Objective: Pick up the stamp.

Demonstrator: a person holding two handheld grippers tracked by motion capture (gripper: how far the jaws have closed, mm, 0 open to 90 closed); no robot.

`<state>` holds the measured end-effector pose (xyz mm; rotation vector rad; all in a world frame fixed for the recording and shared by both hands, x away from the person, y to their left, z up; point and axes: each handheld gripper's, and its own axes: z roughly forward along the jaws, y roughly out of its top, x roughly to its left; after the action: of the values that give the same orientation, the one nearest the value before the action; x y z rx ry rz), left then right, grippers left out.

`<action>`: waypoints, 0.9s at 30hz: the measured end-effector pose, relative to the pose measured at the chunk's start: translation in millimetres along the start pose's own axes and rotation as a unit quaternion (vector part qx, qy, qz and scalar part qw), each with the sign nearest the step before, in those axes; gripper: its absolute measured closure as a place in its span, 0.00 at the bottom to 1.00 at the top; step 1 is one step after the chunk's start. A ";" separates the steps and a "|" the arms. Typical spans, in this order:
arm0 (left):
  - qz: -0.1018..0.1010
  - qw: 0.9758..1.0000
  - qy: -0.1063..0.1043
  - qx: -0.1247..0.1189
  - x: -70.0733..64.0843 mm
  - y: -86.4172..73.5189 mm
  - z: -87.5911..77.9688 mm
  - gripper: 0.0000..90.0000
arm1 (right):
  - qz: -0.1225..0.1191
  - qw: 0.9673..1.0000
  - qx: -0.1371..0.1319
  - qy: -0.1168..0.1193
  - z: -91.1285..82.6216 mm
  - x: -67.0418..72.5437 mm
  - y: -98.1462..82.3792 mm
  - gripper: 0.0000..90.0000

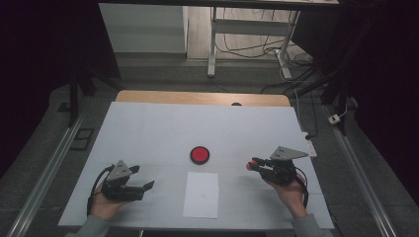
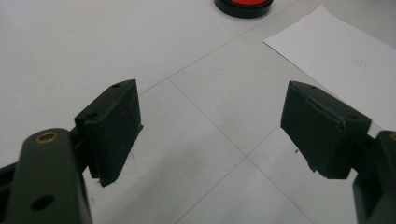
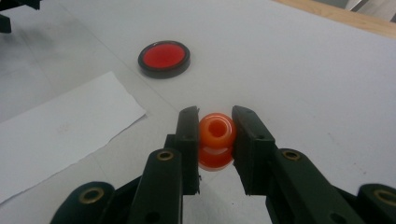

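High view: white matte counter [image 1: 148, 128], wood far edge, dark room, grey floor.
Left gripper [image 1: 143, 187]: fingers wide apart, holding nothing.
Paper sheet [image 1: 201, 194]: flat, rectangular.
Red disc [image 1: 200, 154]: round, black-rimmed.
Right gripper [image 3: 215, 135]: fingers clamp glossy orange spool [image 3: 215, 139].

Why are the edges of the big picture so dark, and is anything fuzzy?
High view: light falls on the white table, while the room around it sinks into black. Left gripper view: the red disc at the top looks soft. Right gripper view: the orange piece between the jaws is sharp and glossy.
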<state>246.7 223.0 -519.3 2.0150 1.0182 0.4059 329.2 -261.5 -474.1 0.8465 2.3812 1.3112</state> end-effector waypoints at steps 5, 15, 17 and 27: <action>0.002 1.000 0.002 0.002 0.0 -0.1 0.3 0.23 | 0.002 1.000 -0.019 -0.002 -3.8 4.0 4.2 0.81; 0.002 1.000 0.002 0.001 -0.1 -0.1 0.4 0.23 | 0.019 0.999 -0.042 0.004 -6.6 6.2 7.1 0.81; 0.003 1.000 0.002 0.001 -0.2 0.0 0.7 0.23 | 0.020 0.999 -0.045 0.007 -7.0 6.9 8.1 0.81; 0.000 1.000 -0.001 -0.005 0.5 -1.1 0.8 0.23 | 0.028 0.997 -0.067 0.031 -1.7 11.6 15.8 0.81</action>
<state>246.9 223.4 -520.7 2.0068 1.0123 0.4075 324.7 -248.9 -459.6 0.8502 2.2996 1.5199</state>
